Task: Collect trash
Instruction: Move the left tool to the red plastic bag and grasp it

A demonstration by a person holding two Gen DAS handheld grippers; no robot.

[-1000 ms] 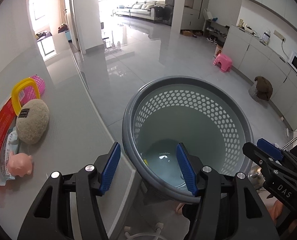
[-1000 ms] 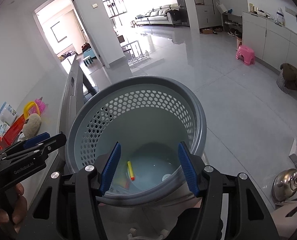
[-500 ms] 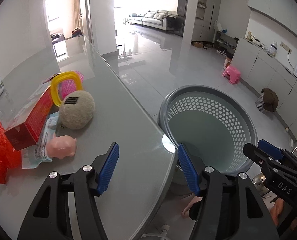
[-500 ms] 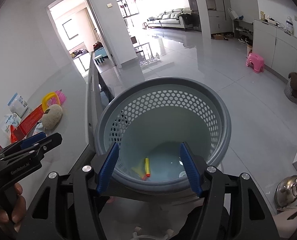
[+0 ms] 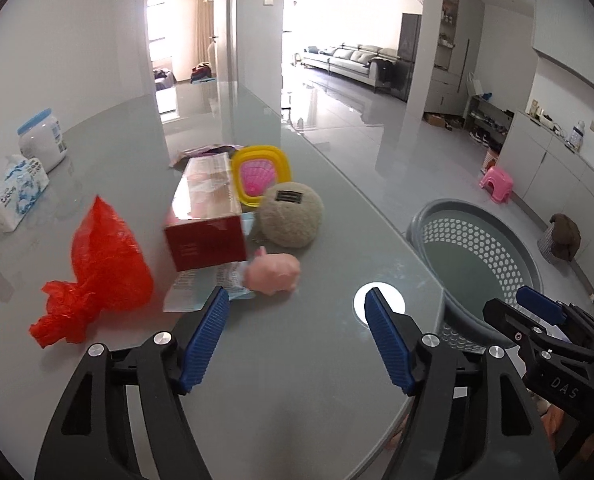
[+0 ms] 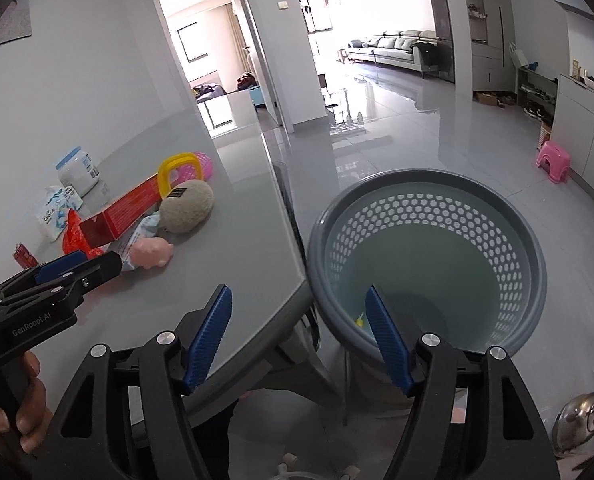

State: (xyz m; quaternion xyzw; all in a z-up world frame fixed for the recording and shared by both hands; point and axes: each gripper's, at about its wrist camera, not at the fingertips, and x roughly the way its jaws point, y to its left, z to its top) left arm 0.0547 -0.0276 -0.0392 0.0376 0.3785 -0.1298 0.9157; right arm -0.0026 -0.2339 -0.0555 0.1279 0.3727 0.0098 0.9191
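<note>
- Left wrist view: your left claw [image 5: 297, 312] hangs above the grey worktop [image 5: 297, 380] with its jaws opening and nothing between the blue pads.
- Just ahead of it, a pink pig toy [image 5: 273, 272] lies on a printed plastic wrapper [image 5: 201, 284], which also sits under a red carton [image 5: 205, 224].
- A crumpled red plastic bag [image 5: 101, 268] rests to the carton's left, touching or nearly touching it; which one you cannot tell.
- Behind the pig sit a beige plush ball [image 5: 291, 214] and a yellow-framed pink toy [image 5: 261, 174], close together.
- A tissue pack [image 5: 19, 190] and a white jar with a blue lid [image 5: 41, 140] stand well apart from the pile, toward the wall.
- Right wrist view: your right claw [image 6: 297, 320] is off the worktop's edge, by the near rim of the grey perforated basket [image 6: 425, 208], which stands on the floor against the worktop; its jaws are opening, empty.
- A small yellow item [image 6: 360, 322] lies at the basket's bottom, partly hidden by a pad.
- Your left hand [image 6: 13, 412] grips the left claw's handle at the frame's lower left.
</note>
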